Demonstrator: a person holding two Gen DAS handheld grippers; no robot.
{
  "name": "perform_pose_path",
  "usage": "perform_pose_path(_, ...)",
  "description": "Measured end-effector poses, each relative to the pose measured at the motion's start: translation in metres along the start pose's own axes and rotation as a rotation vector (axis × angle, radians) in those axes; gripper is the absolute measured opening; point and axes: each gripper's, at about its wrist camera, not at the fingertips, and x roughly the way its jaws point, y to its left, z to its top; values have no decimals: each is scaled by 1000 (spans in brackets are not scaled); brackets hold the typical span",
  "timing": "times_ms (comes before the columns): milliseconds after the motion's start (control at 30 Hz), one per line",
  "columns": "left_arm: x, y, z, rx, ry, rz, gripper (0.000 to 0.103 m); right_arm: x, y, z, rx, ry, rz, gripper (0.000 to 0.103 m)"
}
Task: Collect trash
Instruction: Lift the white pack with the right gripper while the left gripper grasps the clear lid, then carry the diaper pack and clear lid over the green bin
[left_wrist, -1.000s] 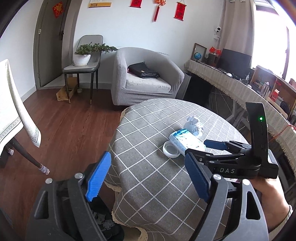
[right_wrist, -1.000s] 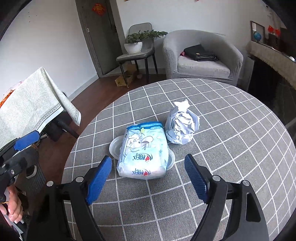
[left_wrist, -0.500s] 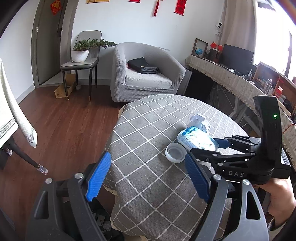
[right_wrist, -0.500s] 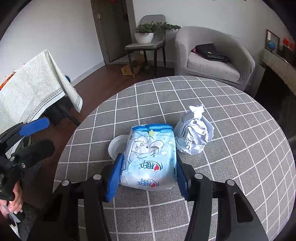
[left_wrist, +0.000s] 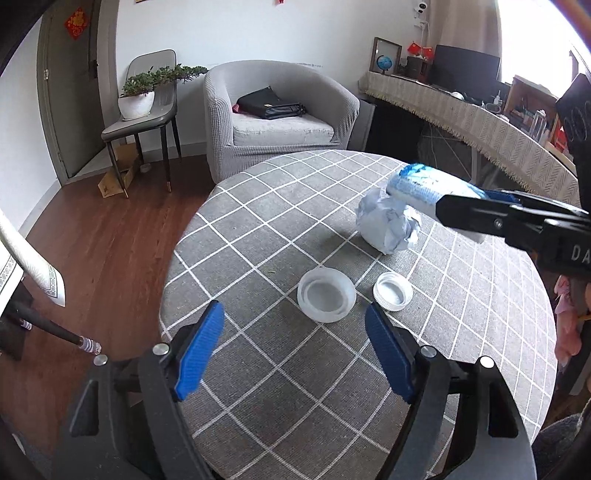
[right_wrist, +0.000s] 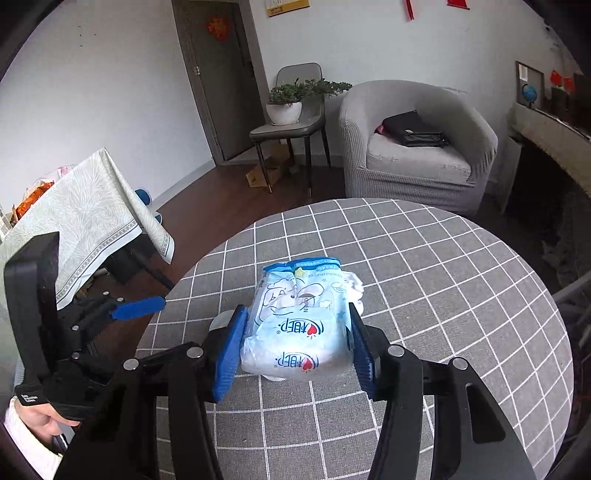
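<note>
My right gripper (right_wrist: 295, 343) is shut on a blue and white wet-wipes pack (right_wrist: 301, 317) and holds it lifted above the round table (right_wrist: 461, 295). The pack also shows in the left wrist view (left_wrist: 424, 188), clamped in the right gripper's black fingers (left_wrist: 491, 218). A crumpled white paper ball (left_wrist: 388, 225) lies on the table under it. A clear plastic tub (left_wrist: 327, 295) and a white screw lid (left_wrist: 392, 291) lie just ahead of my open, empty left gripper (left_wrist: 295, 354).
A grey armchair (left_wrist: 273, 118) with a black bag stands behind the table. A chair with a potted plant (left_wrist: 138, 99) is at the back left. A cloth-covered table (right_wrist: 74, 221) stands at the left. A long cloth-covered desk (left_wrist: 480, 122) runs along the right.
My right gripper has shut on the wipes pack and lifted it off the table, uncovering the tub and lid. My left gripper has moved in over the table toward the tub.
</note>
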Motion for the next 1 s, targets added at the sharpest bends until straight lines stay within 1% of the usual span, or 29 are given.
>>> perform_pose_path(267, 21, -11, 3, 31, 52, 17, 70, -11, -21, 7, 12, -32, -8, 53)
perform_pose_path(367, 28, -13, 3, 43, 63, 35, 69, -15, -27, 7, 23, -41, -3, 53)
perform_pose_path(400, 29, -13, 3, 48, 64, 46, 67, -15, -27, 7, 23, -41, -3, 53)
perform_pose_path(433, 30, -15, 4, 54, 61, 58, 65, -17, -28, 7, 25, -44, -1, 53)
perform_pose_path(533, 30, -17, 4, 60, 55, 56, 59, -18, -30, 7, 29, -44, 6, 53)
perform_pose_path(667, 31, -19, 5, 59, 49, 59, 56, -18, -29, 5, 26, -38, 14, 53)
perform_pose_path(700, 31, -19, 5, 59, 47, 57, 52, -17, -30, 6, 26, -36, 15, 53)
perform_pose_path(767, 31, -19, 5, 58, 42, 56, 50, -16, -28, 6, 27, -34, 21, 53)
perform_pose_path(833, 32, -20, 5, 63, 31, 54, 42, -15, -26, 5, 25, -31, 24, 53)
perform_pose_path(1000, 28, -22, 2, 53, 21, 53, 42, -7, -22, 4, 22, -10, 24, 53)
